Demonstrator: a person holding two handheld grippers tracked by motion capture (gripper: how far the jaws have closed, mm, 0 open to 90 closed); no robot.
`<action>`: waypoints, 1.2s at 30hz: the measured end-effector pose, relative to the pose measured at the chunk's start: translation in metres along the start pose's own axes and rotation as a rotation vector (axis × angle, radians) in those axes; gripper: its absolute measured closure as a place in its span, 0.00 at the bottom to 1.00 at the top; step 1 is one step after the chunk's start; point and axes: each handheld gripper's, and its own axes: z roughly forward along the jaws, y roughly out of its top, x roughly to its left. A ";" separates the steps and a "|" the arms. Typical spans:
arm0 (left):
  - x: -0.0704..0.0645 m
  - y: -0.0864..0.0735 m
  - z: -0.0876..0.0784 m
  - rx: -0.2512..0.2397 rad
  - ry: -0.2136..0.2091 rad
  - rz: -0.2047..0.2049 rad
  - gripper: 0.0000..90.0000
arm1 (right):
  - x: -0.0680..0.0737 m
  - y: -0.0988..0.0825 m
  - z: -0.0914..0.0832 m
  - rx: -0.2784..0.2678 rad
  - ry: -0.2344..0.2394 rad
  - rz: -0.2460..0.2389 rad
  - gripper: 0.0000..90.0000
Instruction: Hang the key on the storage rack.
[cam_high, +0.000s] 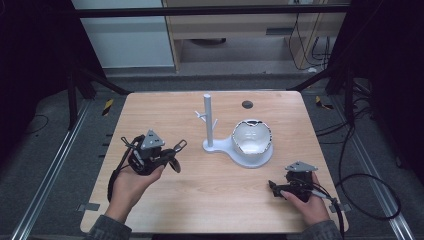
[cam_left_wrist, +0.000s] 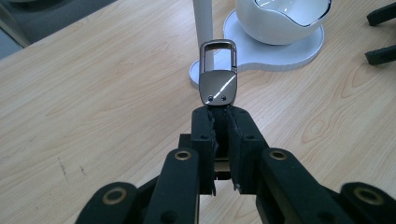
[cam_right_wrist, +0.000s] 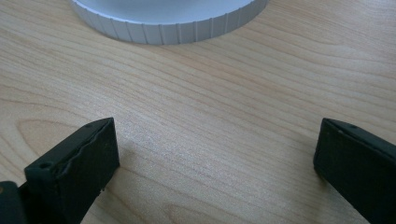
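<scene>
At the centre of the high view, on the wooden table (cam_high: 165, 200), stands a white stand (cam_high: 239, 149): an upright post (cam_high: 207, 119) with short pegs, and a white bowl (cam_high: 252, 137) on its round base just right of the post. Lower left of the frame, the left gripper (cam_high: 172, 155) sits in the person's left hand (cam_high: 131, 187), jaws clamped on a metal key clip (cam_left_wrist: 218, 80). In the left gripper view the clip sticks up past the closed jaws, its loop in front of the post. Lower right of the high view, the right gripper (cam_high: 274, 188) is low over the table in the right hand (cam_high: 310, 202), near the stand's base. In the right gripper view its jaws stand wide apart, holding nothing.
</scene>
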 end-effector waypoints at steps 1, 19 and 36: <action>0.000 0.001 0.000 0.000 -0.001 0.000 0.90 | 0.000 0.000 0.000 0.000 0.000 0.000 0.01; 0.001 0.018 -0.005 -0.053 0.004 -0.022 0.90 | 0.000 0.000 0.000 0.000 0.000 0.000 0.01; 0.001 0.042 -0.006 -0.097 0.017 -0.024 0.90 | 0.000 0.000 0.000 0.001 -0.001 0.000 0.01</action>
